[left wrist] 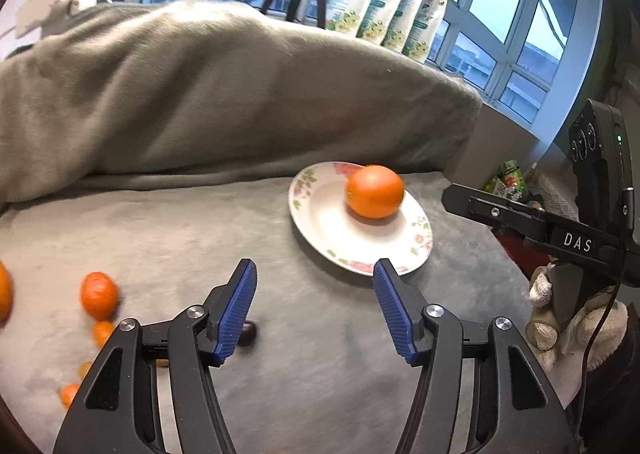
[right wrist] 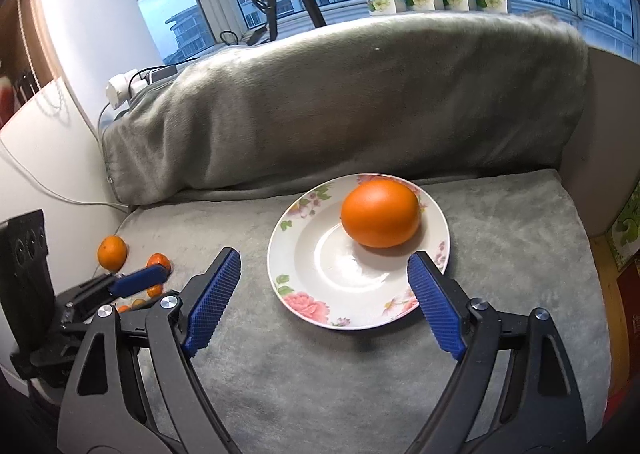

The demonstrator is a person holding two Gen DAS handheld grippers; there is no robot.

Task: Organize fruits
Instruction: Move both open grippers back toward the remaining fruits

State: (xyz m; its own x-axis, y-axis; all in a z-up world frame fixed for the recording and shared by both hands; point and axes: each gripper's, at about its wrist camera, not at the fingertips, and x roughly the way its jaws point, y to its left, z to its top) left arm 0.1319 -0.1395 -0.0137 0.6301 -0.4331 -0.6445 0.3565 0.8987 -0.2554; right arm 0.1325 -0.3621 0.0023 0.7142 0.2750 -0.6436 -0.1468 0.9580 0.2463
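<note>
Tongs on both sides stand apart with nothing between their blue ribbed pads: the right tongs point(right wrist: 324, 290) spread wide just above the near rim of the white floral-rimmed plate point(right wrist: 308, 286), the left tongs point(left wrist: 316, 306) somewhat narrower over the grey plush blanket point(left wrist: 328, 366). One large smooth orange point(right wrist: 380, 212) sits free on the plate, toward its far side. Off to the left lie a loose mandarin point(left wrist: 99, 294), several smaller orange fruits point(left wrist: 103, 331) and a dark round fruit point(left wrist: 248, 330) half hidden behind a left pad.

Risks, as I judge them: the orange is round on a glazed dish, so a knock to the rim could roll it off; the soft blanket lets small fruit roll away from closing pads. The plate's right side nears the blanket's edge; open room lies between plate and scattered fruit. The bunched blanket behind blocks the far side.
</note>
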